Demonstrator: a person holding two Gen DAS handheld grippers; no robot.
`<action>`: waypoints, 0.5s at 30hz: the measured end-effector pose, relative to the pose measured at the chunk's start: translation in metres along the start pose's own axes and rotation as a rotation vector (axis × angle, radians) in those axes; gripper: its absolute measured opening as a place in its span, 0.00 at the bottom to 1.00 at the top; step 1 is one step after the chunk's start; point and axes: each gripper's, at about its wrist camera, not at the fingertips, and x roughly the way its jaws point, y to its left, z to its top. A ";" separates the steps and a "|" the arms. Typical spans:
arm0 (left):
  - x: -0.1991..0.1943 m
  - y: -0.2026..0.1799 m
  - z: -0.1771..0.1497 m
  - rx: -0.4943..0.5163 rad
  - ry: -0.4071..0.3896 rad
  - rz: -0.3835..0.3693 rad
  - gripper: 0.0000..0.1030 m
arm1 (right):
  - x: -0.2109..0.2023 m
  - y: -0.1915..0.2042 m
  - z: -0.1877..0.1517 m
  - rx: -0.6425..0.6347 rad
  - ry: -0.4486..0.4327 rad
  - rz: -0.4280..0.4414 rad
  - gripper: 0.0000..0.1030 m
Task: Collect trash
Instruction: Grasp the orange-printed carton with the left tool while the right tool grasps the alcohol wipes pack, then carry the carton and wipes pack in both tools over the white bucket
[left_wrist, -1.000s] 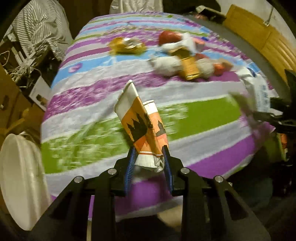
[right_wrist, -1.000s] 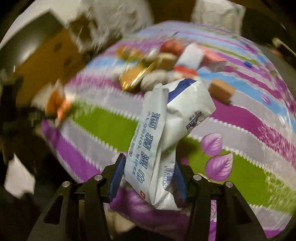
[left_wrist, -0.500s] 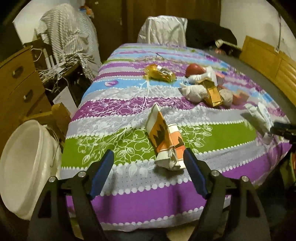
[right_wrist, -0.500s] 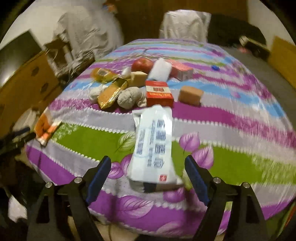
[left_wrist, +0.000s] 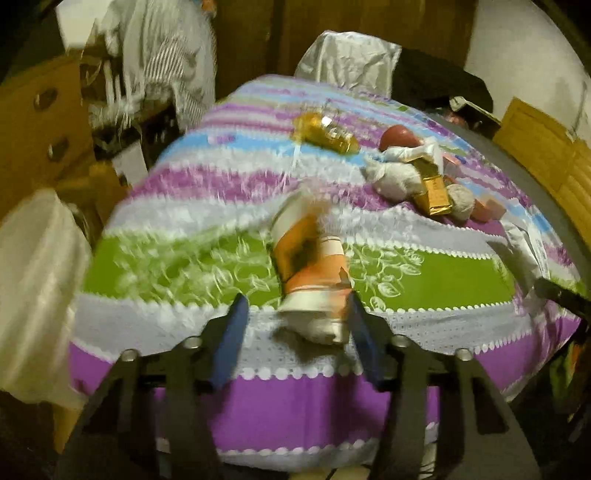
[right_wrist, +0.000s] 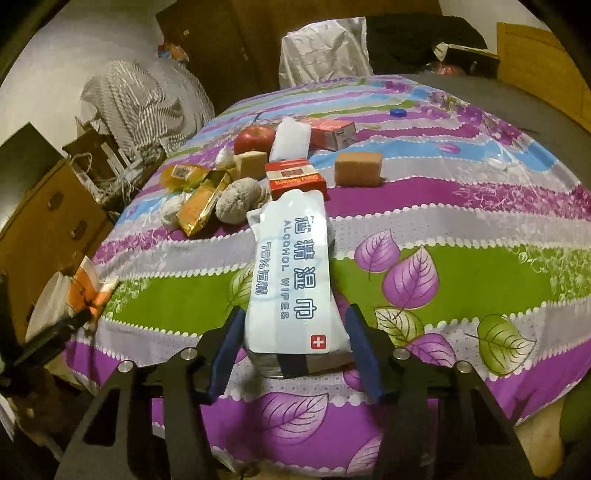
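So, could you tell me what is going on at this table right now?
A person is collecting trash with a handheld tool in each hand. The left tool is open around an orange-and-white wrapper near the table's edge; that view is blurred. The right tool is open around a pack of alcohol wipes lying flat on the striped tablecloth. Neither is clamped. An apple and small boxes sit farther back.

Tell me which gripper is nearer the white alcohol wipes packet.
Right. The right gripper straddles the white alcohol wipes packet, jaws open around its near end. The left gripper is off at the table's left edge by an orange wrapper.
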 end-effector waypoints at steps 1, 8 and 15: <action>0.000 0.001 -0.001 -0.014 -0.016 0.006 0.38 | 0.000 -0.002 -0.001 0.008 -0.005 0.009 0.55; -0.001 -0.001 0.001 -0.039 -0.025 0.015 0.25 | 0.001 0.000 -0.006 -0.015 -0.036 0.007 0.49; -0.025 0.002 0.014 -0.058 -0.051 0.105 0.25 | -0.021 0.013 0.001 -0.015 -0.075 0.064 0.49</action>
